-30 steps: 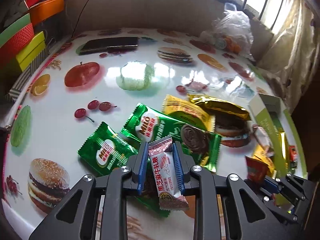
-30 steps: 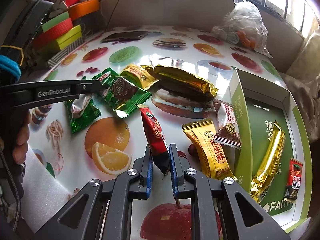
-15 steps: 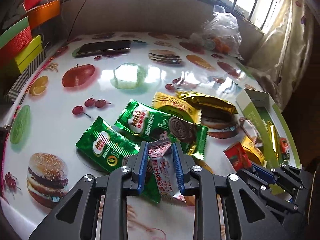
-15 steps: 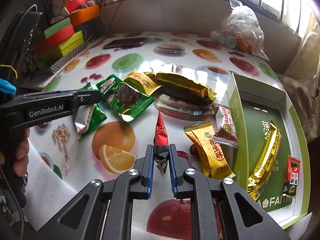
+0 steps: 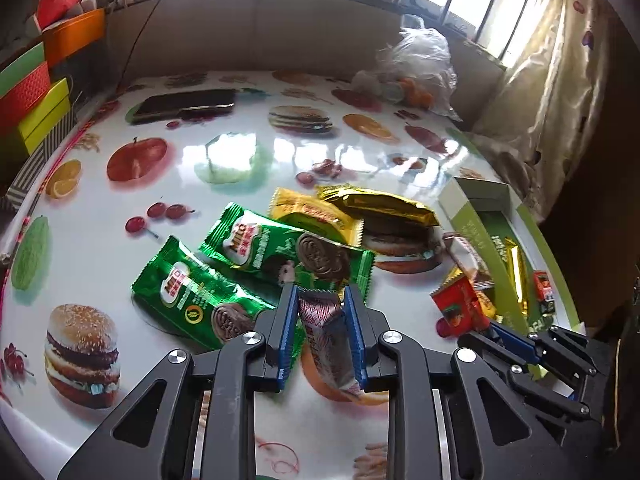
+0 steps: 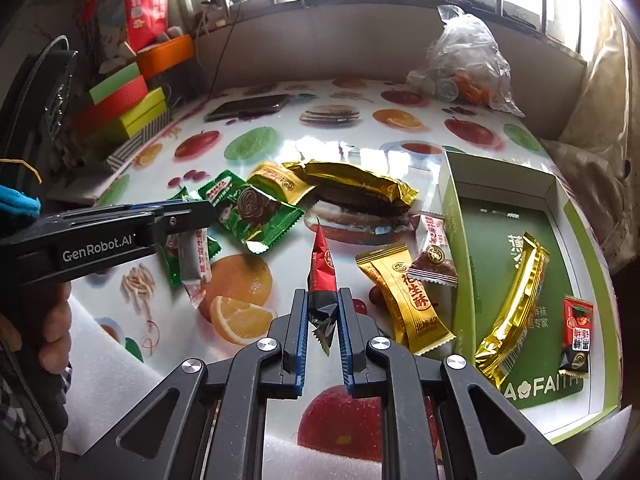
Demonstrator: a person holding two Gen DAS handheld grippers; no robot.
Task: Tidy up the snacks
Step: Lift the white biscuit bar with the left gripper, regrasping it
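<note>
Crinkled red-and-black snack packet [image 6: 322, 280], upright

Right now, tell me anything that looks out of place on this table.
A dark phone lies at the far side and a clear plastic bag of odds sits at the back, neither a loose snack. The scattered wrappers are just unsorted.

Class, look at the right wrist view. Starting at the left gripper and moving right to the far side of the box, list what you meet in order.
left gripper → white-and-red candy bar it holds → red-and-black sachet in the right gripper → gold peanut-crisp packet → long gold bar in the green box → small red packet
</note>
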